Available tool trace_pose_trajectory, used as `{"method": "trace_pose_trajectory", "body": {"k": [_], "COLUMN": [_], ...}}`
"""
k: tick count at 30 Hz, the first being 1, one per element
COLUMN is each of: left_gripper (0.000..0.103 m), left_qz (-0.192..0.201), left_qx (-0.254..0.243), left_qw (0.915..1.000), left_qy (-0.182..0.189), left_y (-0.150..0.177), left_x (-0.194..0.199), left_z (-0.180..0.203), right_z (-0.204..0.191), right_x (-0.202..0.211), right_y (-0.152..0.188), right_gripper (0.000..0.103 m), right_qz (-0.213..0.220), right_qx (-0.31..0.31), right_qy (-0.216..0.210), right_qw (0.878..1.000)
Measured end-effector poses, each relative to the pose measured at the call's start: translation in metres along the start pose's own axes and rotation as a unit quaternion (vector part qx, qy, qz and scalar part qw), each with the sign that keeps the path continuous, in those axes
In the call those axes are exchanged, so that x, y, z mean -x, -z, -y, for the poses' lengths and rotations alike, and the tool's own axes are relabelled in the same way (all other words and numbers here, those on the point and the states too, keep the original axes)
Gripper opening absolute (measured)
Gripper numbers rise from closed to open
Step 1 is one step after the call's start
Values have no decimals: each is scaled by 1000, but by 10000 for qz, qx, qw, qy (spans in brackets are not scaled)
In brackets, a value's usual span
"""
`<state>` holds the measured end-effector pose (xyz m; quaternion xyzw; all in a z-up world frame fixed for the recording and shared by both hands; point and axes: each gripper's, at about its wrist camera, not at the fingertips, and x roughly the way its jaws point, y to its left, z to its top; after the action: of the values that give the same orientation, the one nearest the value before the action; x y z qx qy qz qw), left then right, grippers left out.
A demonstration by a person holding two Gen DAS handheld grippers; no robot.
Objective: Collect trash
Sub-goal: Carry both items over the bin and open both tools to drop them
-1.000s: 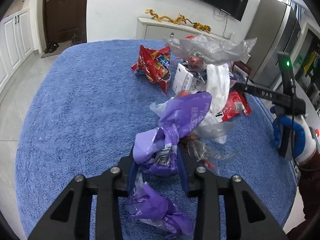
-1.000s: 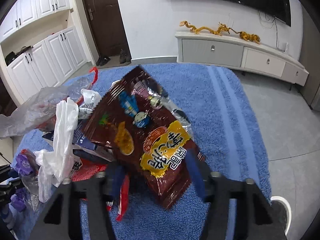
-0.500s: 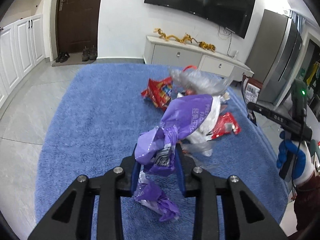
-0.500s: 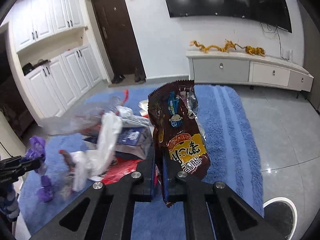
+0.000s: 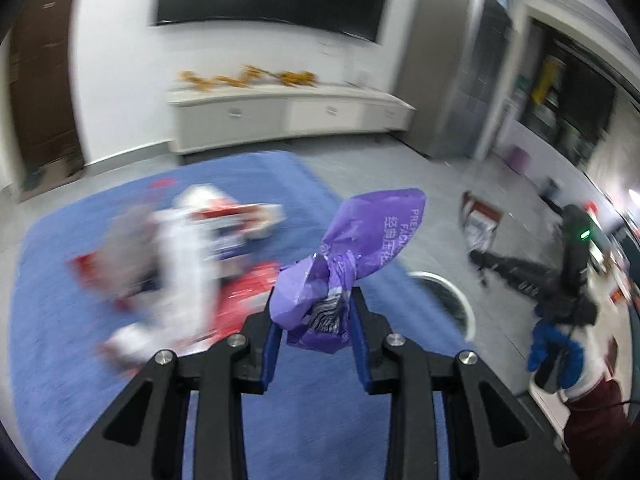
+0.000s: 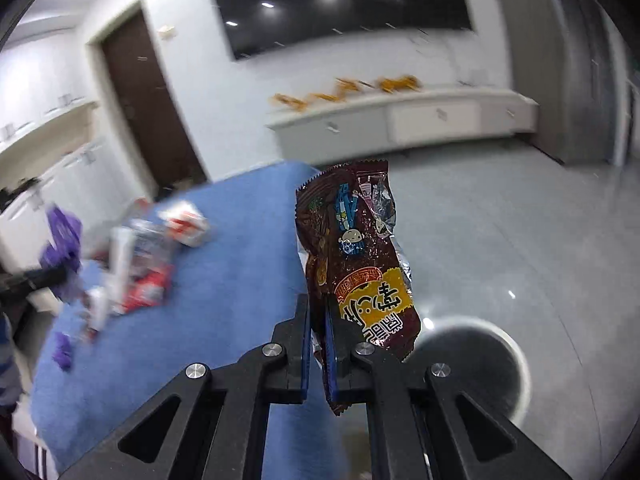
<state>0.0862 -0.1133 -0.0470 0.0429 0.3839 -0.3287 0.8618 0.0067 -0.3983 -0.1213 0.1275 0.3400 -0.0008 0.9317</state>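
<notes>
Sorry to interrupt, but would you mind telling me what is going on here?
A person is clearing litter off a blue rug with two hand-held grippers. The left gripper holds a crumpled purple wrapper; the right gripper is shut on a brown snack bag. Both are lifted, with a round bin on the floor nearby. More litter remains on the rug.

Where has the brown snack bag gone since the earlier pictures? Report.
Yes: the brown snack bag, clamped in the right tool, left the trash pile and now hangs beyond the blue rug's edge.
</notes>
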Motion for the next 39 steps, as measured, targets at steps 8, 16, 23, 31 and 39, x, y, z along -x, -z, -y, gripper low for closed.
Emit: {"method": "trace_pose_trajectory", "body": {"k": [8, 16, 23, 31, 39], "left_gripper": [30, 33, 40, 63, 63], "left_qz": [-952, -1920, -2258, -2293, -1332], "left_qx": [-475, -474, -459, -320, -142], "left_qw": [9921, 9777, 9694, 9676, 9865], "left_qy": [659, 707, 846, 1007, 938], "left_y": [-38, -40, -34, -33, -46], "left_x": [-130, -244, -282, -288, -208], "left_z": [114, 183, 203, 209, 183], "right_z": [118, 184, 188, 174, 125], "right_x": [-47, -84, -74, -31, 23], "right_y": [65, 96, 109, 96, 60], "right_gripper": [7, 9, 42, 45, 45], "right_qz": [-866, -1285, -1353, -1041, -526], "right_qx": [-1117, -1818, -1876, -1810, -1311], "right_qy": [305, 285, 485, 758, 676], "right_qw": [9895, 9745, 9717, 9750, 9877]}}
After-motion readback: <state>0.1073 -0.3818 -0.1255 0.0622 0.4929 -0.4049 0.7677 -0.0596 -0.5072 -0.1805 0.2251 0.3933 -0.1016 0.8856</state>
